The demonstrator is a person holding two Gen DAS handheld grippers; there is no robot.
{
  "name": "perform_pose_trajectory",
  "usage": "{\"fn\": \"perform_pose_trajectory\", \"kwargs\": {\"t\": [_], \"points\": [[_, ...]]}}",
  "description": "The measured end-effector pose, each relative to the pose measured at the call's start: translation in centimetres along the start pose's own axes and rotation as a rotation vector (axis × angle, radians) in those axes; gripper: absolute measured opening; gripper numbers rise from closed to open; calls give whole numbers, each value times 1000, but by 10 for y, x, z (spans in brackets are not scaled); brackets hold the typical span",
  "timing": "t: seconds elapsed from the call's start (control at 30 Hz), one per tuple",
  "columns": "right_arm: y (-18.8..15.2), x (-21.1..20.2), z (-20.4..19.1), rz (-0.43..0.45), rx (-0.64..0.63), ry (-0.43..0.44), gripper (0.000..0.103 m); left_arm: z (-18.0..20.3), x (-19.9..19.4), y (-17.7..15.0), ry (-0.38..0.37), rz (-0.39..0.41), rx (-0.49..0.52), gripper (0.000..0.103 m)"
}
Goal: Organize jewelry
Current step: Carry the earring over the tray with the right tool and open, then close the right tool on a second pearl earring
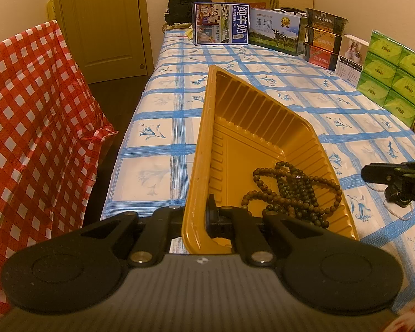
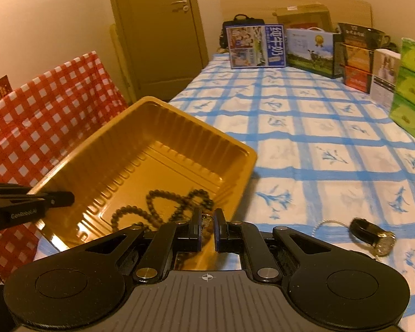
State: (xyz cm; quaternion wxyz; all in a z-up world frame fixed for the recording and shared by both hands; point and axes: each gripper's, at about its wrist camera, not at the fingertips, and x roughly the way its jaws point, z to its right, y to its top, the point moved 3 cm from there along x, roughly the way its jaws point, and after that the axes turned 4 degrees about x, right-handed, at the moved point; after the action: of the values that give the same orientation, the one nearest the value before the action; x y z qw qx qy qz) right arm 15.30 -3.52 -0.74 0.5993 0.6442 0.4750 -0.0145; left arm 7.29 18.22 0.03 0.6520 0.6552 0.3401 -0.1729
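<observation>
A gold plastic tray (image 1: 251, 116) lies on the blue-checked table; it also shows in the right wrist view (image 2: 141, 138). My left gripper (image 1: 196, 221) is shut on the tray's near rim. Dark bead strands (image 1: 290, 191) lie piled in the tray, also seen in the right wrist view (image 2: 163, 207). My right gripper (image 2: 207, 229) hovers over the tray's near edge, its fingers a small gap apart with a small shiny piece between them; I cannot tell if it is gripped. A black-strap watch (image 2: 373, 235) and a thin white bead chain (image 2: 323, 224) lie on the cloth to the right.
Milk cartons (image 1: 221, 23), noodle bowls (image 1: 323, 38) and green tissue packs (image 1: 393, 77) line the far and right table edges. A red-checked cloth (image 1: 33, 127) hangs over something left of the table. The right gripper's arm (image 1: 395, 177) shows at the tray's right.
</observation>
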Motion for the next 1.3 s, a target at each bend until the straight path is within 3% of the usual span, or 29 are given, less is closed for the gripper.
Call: {"fn": "perform_pose_trajectory", "kwargs": {"t": [0.63, 0.7, 0.8, 0.83, 1.07, 1.3], "points": [[-1, 24, -32, -37, -31, 105, 8, 0, 0, 0, 0, 0, -1, 5], [-1, 24, -31, -42, -22, 107, 12, 0, 0, 0, 0, 0, 0, 5], [-1, 21, -24, -24, 2, 80, 38, 0, 0, 0, 0, 0, 0, 5], [-1, 19, -20, -16, 12, 72, 41, 0, 0, 0, 1, 0, 0, 5], [-4, -5, 21, 25, 73, -33, 41, 0, 0, 0, 0, -1, 0, 5], [-40, -38, 82, 32, 161, -222, 41, 0, 0, 0, 1, 0, 0, 5]]}}
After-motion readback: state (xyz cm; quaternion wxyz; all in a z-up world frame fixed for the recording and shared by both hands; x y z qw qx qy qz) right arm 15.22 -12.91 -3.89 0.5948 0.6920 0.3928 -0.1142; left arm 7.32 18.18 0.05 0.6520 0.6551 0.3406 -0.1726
